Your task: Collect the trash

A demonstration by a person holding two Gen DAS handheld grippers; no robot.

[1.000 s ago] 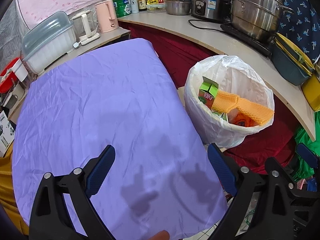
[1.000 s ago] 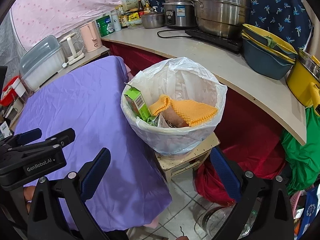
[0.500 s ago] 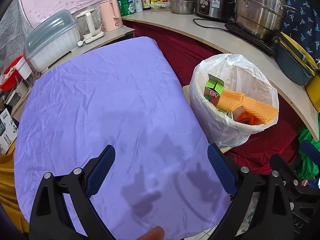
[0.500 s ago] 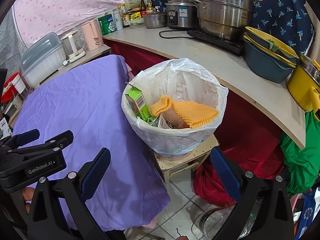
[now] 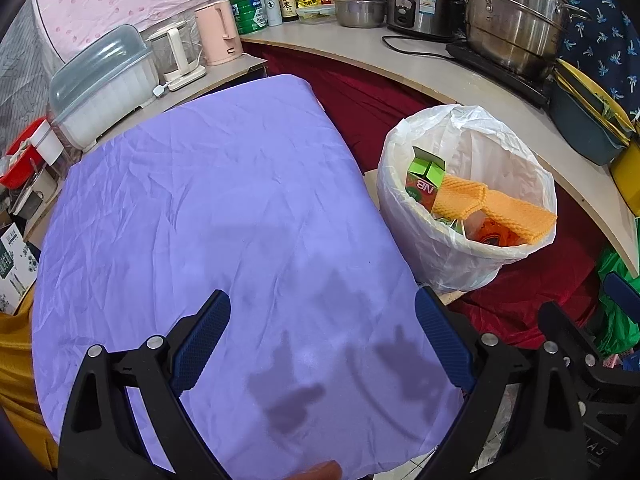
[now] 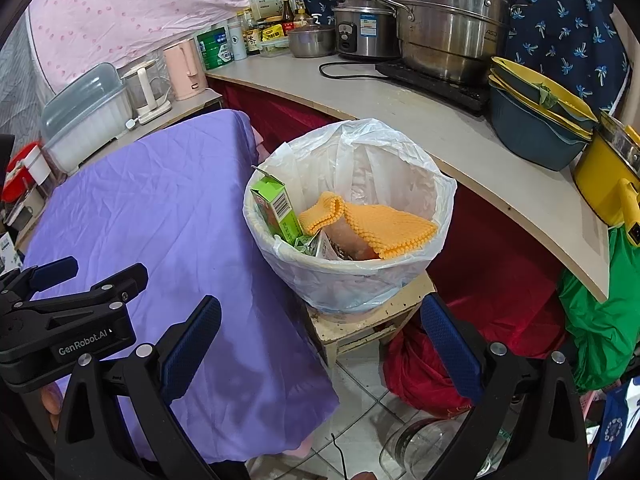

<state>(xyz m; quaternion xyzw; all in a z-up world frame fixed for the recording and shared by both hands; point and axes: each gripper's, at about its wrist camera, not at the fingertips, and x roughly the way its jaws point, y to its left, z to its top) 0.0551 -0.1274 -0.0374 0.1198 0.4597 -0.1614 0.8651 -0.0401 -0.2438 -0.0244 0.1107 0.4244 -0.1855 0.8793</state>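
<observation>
Both jaws spread wide and empty: the left hand-held gripper [image 5: 322,340] hovers over the purple tablecloth [image 5: 208,208], the right hand-held gripper [image 6: 320,332] near its edge, facing the lined trash bin [image 6: 352,280] holding a green carton [image 6: 276,208] and orange cloth [image 6: 380,226].

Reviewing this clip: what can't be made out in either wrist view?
- Bin bottom, both views: hidden under the orange cloth and green carton.
- Table's near edge, left view: behind the open left tool.
- Counter bottle labels: too small to read.
- Floor jar, right view: cut off by the bottom edge.
</observation>
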